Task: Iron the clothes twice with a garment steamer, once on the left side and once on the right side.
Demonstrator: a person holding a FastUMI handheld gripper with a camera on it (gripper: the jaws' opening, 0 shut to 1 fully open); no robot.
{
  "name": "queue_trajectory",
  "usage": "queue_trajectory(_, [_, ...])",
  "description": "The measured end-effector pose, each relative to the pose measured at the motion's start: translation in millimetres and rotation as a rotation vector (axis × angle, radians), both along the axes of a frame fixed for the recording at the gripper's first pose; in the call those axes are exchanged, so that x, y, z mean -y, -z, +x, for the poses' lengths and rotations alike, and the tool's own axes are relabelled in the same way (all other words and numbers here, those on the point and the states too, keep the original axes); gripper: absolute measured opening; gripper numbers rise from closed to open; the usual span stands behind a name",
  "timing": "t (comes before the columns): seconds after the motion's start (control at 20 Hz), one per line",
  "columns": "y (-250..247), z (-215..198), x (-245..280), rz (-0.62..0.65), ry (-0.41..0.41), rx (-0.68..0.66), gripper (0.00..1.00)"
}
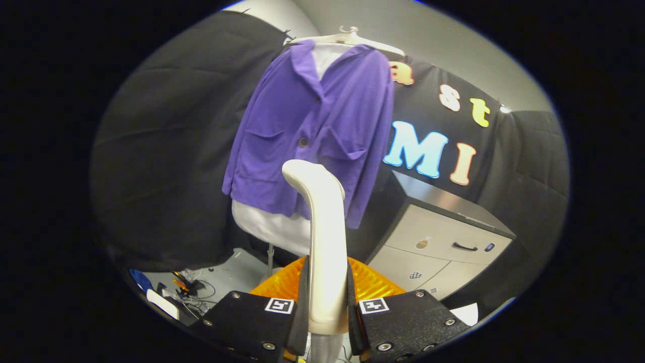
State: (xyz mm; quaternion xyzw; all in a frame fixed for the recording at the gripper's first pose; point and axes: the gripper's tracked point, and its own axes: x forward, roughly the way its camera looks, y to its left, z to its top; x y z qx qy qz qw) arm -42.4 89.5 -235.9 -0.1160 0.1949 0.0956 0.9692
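Holding the garment steamer (322,237) upright, my gripper (326,307) has both fingers pressed on its cream handle. Beyond its head: purple jacket (312,131), over a white shirt (272,227), on a white hanger (347,38). Beside it: grey drawer cabinet (443,247), drawers closed. Behind the fingers: orange ribbed item (373,287).

Open air lies beyond the fingers up to the purple jacket (312,131); a drawer cabinet (443,247) crowds the right.

Purple jacket (312,136), cream steamer (322,242), black gripper (326,322), orange ribbed base (373,285).
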Motion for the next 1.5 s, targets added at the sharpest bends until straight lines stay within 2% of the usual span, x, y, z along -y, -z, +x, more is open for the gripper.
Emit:
queue_trajectory(0.2, [-58.9, -11.8, 51.8, 0.124, 0.111, 0.103, 0.33])
queue_trajectory(0.45, [-137.2, -13.3, 84.3, 0.174, 0.147, 0.294, 0.32])
queue_trajectory(0.7, [-209.5, -24.2, 71.7, 0.208, 0.139, 0.440, 0.32])
queue_trajectory(0.9, [-210.4, -31.2, 67.1, 0.206, 0.140, 0.463, 0.33])
queue_trajectory(1.15, [-186.1, -46.4, 62.0, 0.221, 0.135, 0.383, 0.33])
queue_trajectory(1.5, [-195.0, -50.4, 80.5, 0.266, 0.180, 0.384, 0.34])
